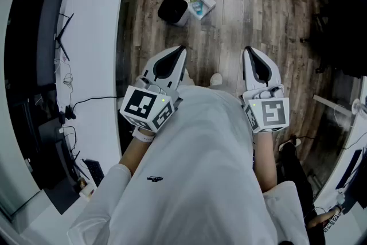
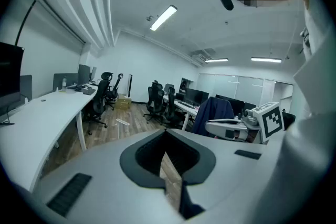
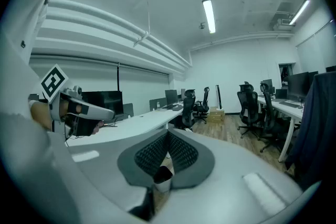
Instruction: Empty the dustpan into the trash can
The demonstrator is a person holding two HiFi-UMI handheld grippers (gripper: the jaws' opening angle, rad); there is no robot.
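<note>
1. Currently, my left gripper (image 1: pixel 182 50) has its tongs pressed together with nothing between them; its own view shows the dark pads meeting at the tip, with only floor planks visible through the slit beneath.
2. My right gripper (image 1: pixel 248 50) is likewise pressed together and empty; the two are held side by side, well apart, in front of the white shirt (image 1: pixel 200 181) of the person carrying them, and both point forward over the floor.
3. The small round trash can (image 1: pixel 174 10), black inside with a pale outer wall, stands upright on the brown wood-plank floor (image 1: pixel 269 14); it is ahead of the left gripper and near the floor's left edge, where the long curved white desk (image 1: pixel 94 31) runs; in the right gripper view it shows far off through the slit below the closed tips.
4. The white boxy plastic dustpan (image 1: pixel 202 3) sits on the floor just beside the trash can, on its right; something teal lies in it, too small for me to name; whether the pan and the can touch I cannot tell.
5. Both grippers are well short of the dustpan and the trash can; neither touches them.
6. Black office chairs (image 2: pixel 157 105) stand by further desks across the room in both gripper views.
</note>
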